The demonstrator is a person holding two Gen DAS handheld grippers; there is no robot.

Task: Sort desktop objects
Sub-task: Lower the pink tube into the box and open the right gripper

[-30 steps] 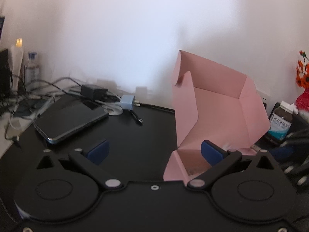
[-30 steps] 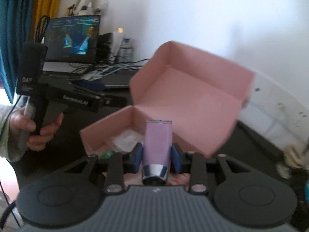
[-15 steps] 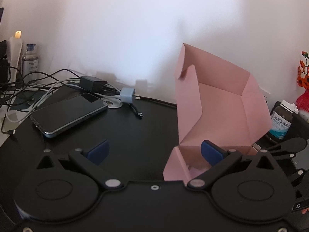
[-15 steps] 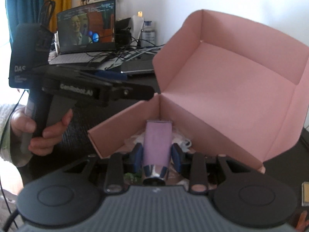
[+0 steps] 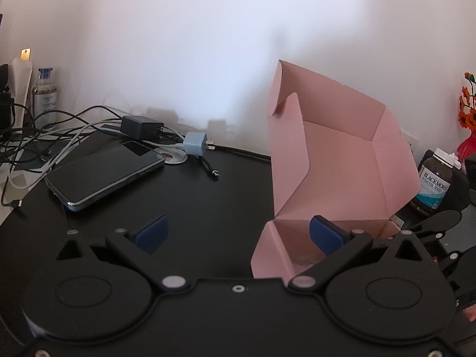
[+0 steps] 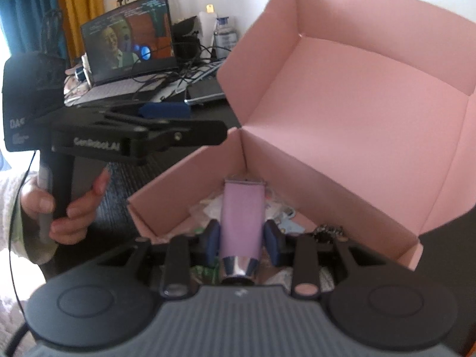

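Note:
An open pink cardboard box [image 6: 342,113] stands on the black desk, lid raised; it also shows in the left wrist view [image 5: 336,160]. My right gripper [image 6: 242,238] is shut on a lilac tube [image 6: 242,220] with a silver cap, held over the box's inside, where several small items lie. My left gripper [image 5: 238,233] is open and empty, its right finger at the box's near corner. It shows from the side in the right wrist view [image 6: 142,139], left of the box.
A black phone [image 5: 104,172], a blue charger plug [image 5: 195,144], a black adapter [image 5: 141,126] and tangled cables lie at the desk's back left. A supplement bottle [image 5: 435,183] stands right of the box. An open laptop [image 6: 131,50] sits behind.
My right gripper has moved forward and down with the tube, from the box's front edge to over its inside. My left gripper has shifted slightly; the box stays put.

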